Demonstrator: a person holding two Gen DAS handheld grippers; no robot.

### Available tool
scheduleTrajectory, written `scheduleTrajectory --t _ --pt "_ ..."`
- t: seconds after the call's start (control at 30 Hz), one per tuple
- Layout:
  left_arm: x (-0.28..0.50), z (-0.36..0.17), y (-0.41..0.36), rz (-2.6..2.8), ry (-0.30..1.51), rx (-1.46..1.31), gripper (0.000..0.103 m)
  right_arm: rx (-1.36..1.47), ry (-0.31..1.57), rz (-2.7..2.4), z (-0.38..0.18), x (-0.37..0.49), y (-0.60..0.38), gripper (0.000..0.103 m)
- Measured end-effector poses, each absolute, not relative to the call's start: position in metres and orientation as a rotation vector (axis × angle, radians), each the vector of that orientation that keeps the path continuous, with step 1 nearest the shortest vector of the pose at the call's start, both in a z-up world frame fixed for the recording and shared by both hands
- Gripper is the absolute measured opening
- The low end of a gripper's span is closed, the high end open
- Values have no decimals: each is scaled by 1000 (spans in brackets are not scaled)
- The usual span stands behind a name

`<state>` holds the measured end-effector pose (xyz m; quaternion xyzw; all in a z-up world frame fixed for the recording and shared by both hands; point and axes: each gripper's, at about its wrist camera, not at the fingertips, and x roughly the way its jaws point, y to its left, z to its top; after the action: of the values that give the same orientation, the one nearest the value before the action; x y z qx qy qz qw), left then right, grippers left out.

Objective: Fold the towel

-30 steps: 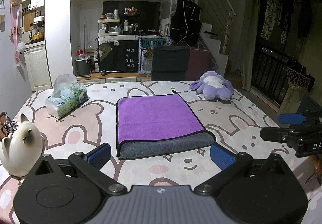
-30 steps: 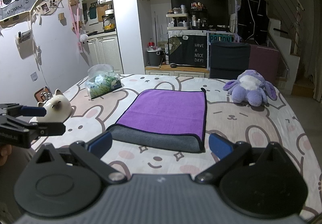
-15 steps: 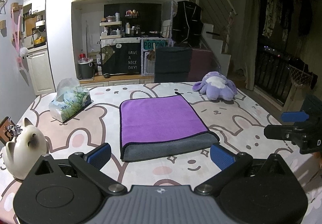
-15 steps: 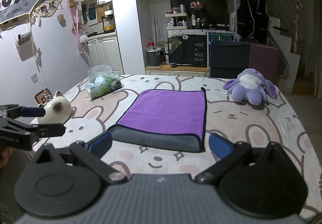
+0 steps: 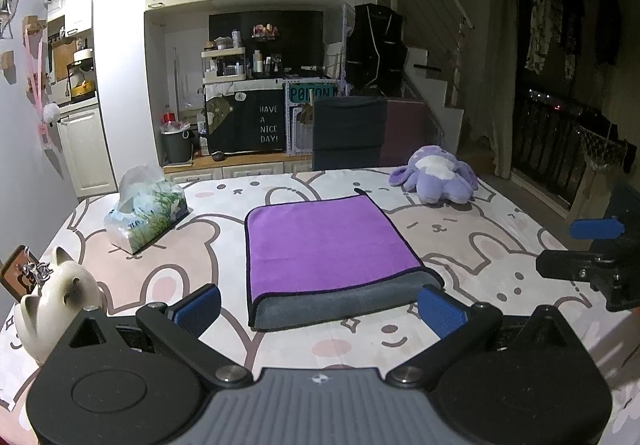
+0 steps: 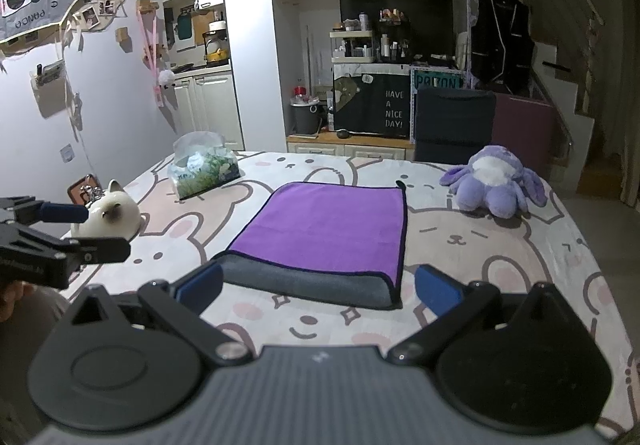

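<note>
i hold my left gripper and right gripper spread wide, gripping nothing, short of the folded purple-and-grey microfibre towel on the bunny-print tablecloth.

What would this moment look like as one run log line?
purple-and-grey microfibre towel: folded, flat on table | left hand-held gripper: open, empty | right hand-held gripper: open, empty

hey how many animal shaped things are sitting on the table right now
2: a purple plush toy at the table's far right corner, and a white ceramic cat figurine at its left edge. Others could sit out of view.
</note>
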<state>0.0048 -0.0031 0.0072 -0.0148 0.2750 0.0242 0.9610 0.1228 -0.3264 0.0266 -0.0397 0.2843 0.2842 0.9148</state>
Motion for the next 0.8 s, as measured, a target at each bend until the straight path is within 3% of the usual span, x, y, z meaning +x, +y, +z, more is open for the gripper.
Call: scheduleTrajectory --t 0.8 --pt "51 27 20 15 576 -26 103 -154 532 574 39 150 -324 103"
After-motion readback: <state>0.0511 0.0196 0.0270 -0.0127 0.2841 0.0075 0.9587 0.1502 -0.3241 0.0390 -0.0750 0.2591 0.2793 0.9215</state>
